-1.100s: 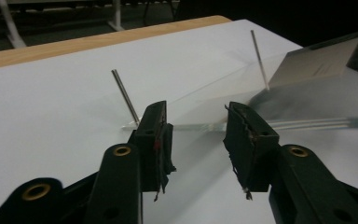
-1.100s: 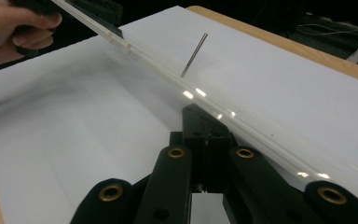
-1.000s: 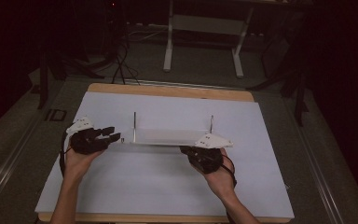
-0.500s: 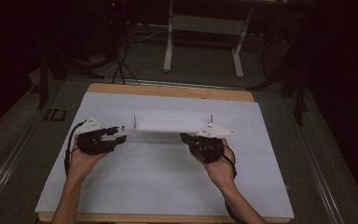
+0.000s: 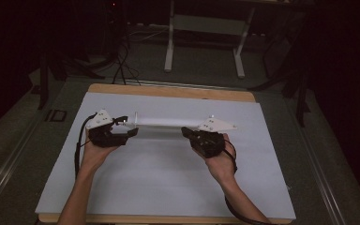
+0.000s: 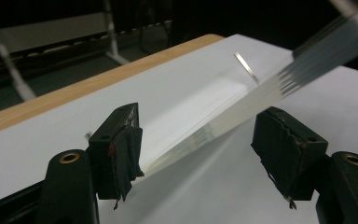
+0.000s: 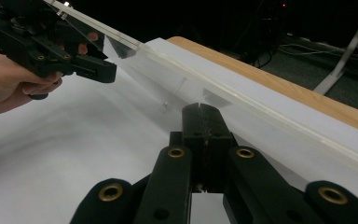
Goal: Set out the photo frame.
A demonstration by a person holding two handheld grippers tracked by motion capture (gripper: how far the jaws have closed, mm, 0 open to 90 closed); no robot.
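Observation:
A thin clear sheet [image 5: 168,123] stretches between my two grippers above the white table cover [image 5: 168,187]. My right gripper [image 5: 185,131] is shut on the sheet's near edge; in the right gripper view its jaws [image 7: 200,109] press together against the clear sheet [image 7: 261,112]. My left gripper [image 5: 130,130] is at the sheet's left end with its jaws just opened wide. In the left gripper view the clear sheet [image 6: 242,105] runs through my left gripper [image 6: 200,140], close to one pad [image 6: 121,144] and well clear of the other. A thin metal pin [image 6: 247,67] stands by the sheet.
The wooden table edge [image 5: 168,90] runs along the far side. Behind it are the white legs of a stand [image 5: 204,28] and cables on the dark floor [image 5: 117,61]. Open white surface lies in front of both hands.
The left gripper's jaws have opened off the sheet's left end, and that hand has shifted slightly right and away. The right gripper stays shut on the sheet, raised a little.

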